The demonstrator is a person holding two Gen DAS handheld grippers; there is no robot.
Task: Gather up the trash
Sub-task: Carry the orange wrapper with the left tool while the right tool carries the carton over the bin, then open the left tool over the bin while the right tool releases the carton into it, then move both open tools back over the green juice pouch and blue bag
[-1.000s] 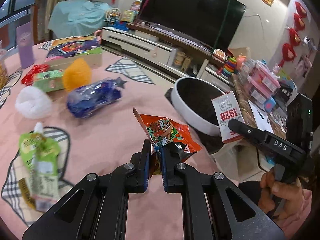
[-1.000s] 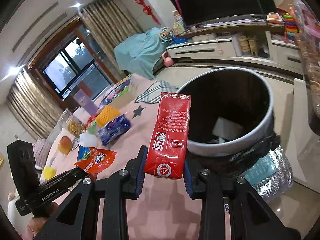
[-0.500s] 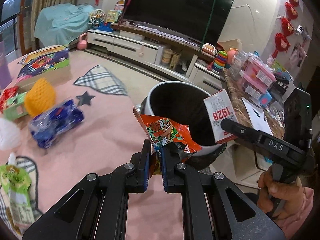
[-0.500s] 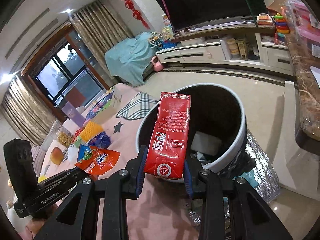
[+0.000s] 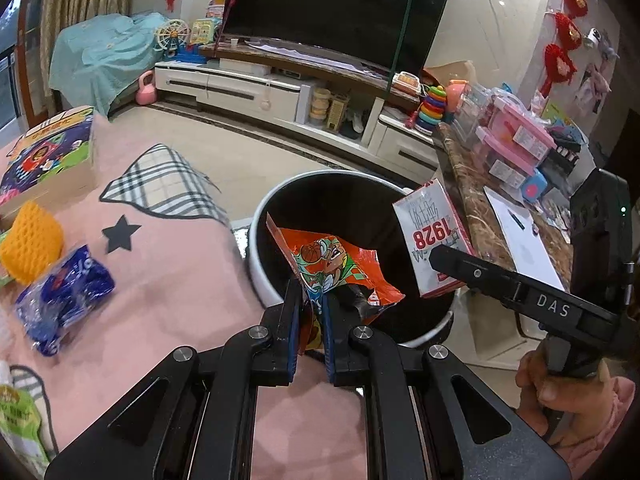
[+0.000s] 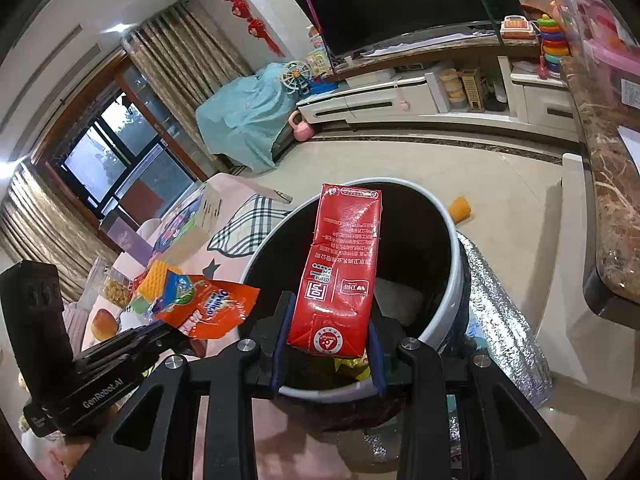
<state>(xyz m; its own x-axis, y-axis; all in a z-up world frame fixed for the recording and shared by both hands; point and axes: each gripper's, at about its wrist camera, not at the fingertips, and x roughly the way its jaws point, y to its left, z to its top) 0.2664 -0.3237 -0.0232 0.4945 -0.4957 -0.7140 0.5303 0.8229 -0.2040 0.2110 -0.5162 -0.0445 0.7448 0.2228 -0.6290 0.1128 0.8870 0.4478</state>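
My left gripper (image 5: pixel 311 300) is shut on an orange snack wrapper (image 5: pixel 328 268) and holds it over the near rim of the white trash bin (image 5: pixel 260 276) with its black liner. My right gripper (image 6: pixel 329 320) is shut on a red milk carton (image 6: pixel 340 268), upright above the bin's (image 6: pixel 448 320) opening. The carton also shows in the left wrist view (image 5: pixel 434 236), and the wrapper in the right wrist view (image 6: pixel 204 308). Some trash lies at the bin's bottom.
The pink tablecloth (image 5: pixel 160 280) carries a blue wrapper (image 5: pixel 64 296), a yellow foam net (image 5: pixel 30 248), a green pouch (image 5: pixel 18 428) and a picture box (image 5: pixel 48 156). A marble counter (image 6: pixel 608 208) stands right of the bin. A TV cabinet (image 5: pixel 248 88) is behind.
Both grippers have moved from over the table toward the bin with their loads. The wrapper and the carton now hang over the bin's opening.
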